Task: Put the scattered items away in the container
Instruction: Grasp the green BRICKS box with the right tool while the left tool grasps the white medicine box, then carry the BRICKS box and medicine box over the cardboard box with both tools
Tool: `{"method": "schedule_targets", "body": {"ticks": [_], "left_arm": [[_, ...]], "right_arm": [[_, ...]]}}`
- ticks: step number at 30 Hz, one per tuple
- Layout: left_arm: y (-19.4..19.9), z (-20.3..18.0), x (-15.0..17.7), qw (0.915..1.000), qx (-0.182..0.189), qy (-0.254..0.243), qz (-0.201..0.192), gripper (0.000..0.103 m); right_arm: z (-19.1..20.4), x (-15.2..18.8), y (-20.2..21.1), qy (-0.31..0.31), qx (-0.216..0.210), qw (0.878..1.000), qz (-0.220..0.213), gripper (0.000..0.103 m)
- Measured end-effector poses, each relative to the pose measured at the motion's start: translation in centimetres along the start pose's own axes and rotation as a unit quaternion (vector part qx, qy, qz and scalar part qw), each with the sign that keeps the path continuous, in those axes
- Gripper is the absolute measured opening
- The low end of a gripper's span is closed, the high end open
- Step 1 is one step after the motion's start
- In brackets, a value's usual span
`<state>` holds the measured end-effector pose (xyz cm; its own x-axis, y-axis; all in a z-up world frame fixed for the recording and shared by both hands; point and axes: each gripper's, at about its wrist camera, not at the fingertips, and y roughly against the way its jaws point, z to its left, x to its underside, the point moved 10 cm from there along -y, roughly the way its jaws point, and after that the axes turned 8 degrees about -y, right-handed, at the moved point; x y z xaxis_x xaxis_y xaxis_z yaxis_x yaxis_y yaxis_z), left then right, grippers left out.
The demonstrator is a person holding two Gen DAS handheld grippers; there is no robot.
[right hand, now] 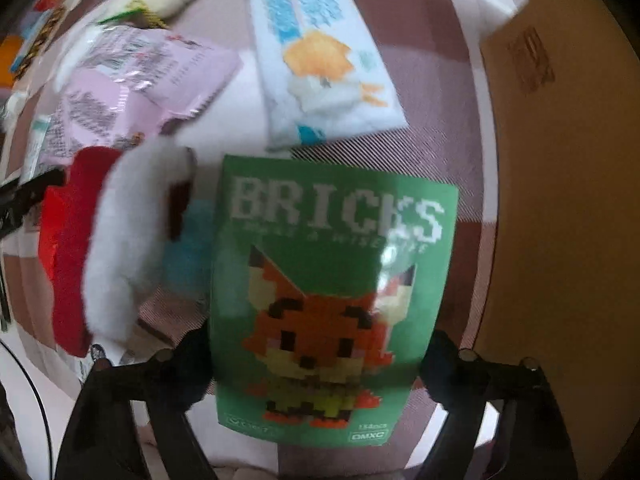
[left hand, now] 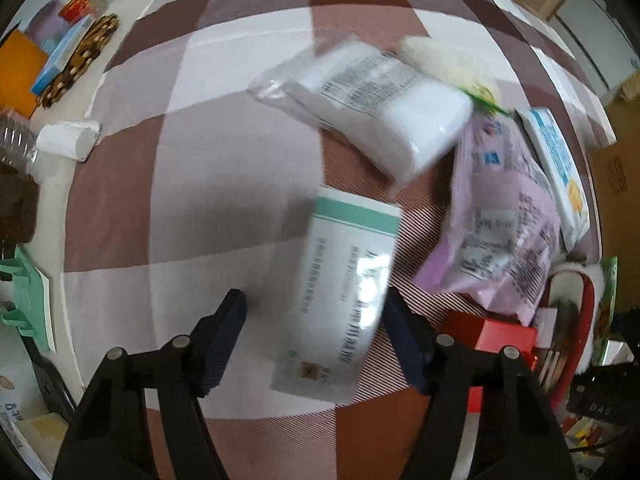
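My left gripper is open over the checked cloth; a white box with a teal stripe lies between its fingers, near the right one. Beyond lie a white clear-wrapped pack, a pink bag, a blue-and-white packet and a red box. My right gripper has its fingers on both sides of a green BRICKS box with a pixel fox. A red and white plush lies left of it. The brown cardboard box stands at the right.
The blue-and-white packet and pink bag lie beyond the green box. At the left table edge sit a white roll, a green object and a wooden trivet with small boxes.
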<state>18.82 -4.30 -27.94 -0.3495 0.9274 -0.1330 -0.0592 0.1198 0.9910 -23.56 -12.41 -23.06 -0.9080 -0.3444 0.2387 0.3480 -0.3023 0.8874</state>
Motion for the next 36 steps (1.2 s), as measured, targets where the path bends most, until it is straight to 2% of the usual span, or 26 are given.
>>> {"method": "schedule_targets", "body": {"ticks": [3, 5, 7, 10, 17, 20, 22, 23, 25, 30, 36], "left_arm": [[0.1, 0.8, -0.7, 0.9998, 0.001, 0.018, -0.01, 0.063], [0.2, 1.2, -1.1, 0.9997, 0.0, 0.02, -0.013, 0.049], [0.4, 1.3, -1.4, 0.9994, 0.016, 0.028, -0.015, 0.038], [0.6, 1.5, -1.4, 0.9983, 0.036, 0.046, -0.011, 0.037], [2.5, 0.5, 0.0, 0.9948, 0.032, 0.093, -0.025, 0.037], [4.3, -0.1, 0.1, 0.9923, 0.009, 0.116, -0.044, 0.037], [5.5, 0.1, -0.5, 0.9902, -0.015, 0.128, -0.055, 0.037], [6.4, 0.2, -0.3, 0.9893, -0.024, 0.131, -0.06, 0.037], [8.2, 0.1, 0.0, 0.9857, -0.04, 0.147, -0.073, 0.037], [12.7, -1.5, -0.3, 0.9865, -0.033, 0.131, -0.093, 0.037], [17.1, -5.7, -3.3, 0.987, -0.016, 0.098, -0.126, 0.037]], "right_arm": [[-0.3, 0.0, 0.3, -0.002, -0.009, 1.0, -0.004, 0.083], [-0.6, -0.1, 1.0, -0.006, -0.019, 1.0, -0.011, 0.083], [-0.9, -0.3, 2.3, -0.005, -0.022, 0.999, -0.028, 0.083], [-1.3, -0.8, 4.4, -0.002, -0.027, 0.998, -0.051, 0.083], [-2.2, -1.5, 8.8, -0.017, -0.058, 0.995, -0.084, 0.083], [-3.1, -1.8, 9.5, -0.018, -0.069, 0.993, -0.096, 0.083], [-2.1, -1.5, 10.5, -0.025, -0.079, 0.991, -0.102, 0.083], [-0.6, -2.1, 10.5, -0.06, -0.089, 0.987, -0.121, 0.083], [-0.2, -2.8, 11.3, -0.071, -0.095, 0.984, -0.132, 0.083], [-0.7, -4.0, 14.1, -0.071, -0.106, 0.979, -0.161, 0.083], [-2.6, -4.5, 18.4, -0.084, -0.129, 0.966, -0.209, 0.083]]}}
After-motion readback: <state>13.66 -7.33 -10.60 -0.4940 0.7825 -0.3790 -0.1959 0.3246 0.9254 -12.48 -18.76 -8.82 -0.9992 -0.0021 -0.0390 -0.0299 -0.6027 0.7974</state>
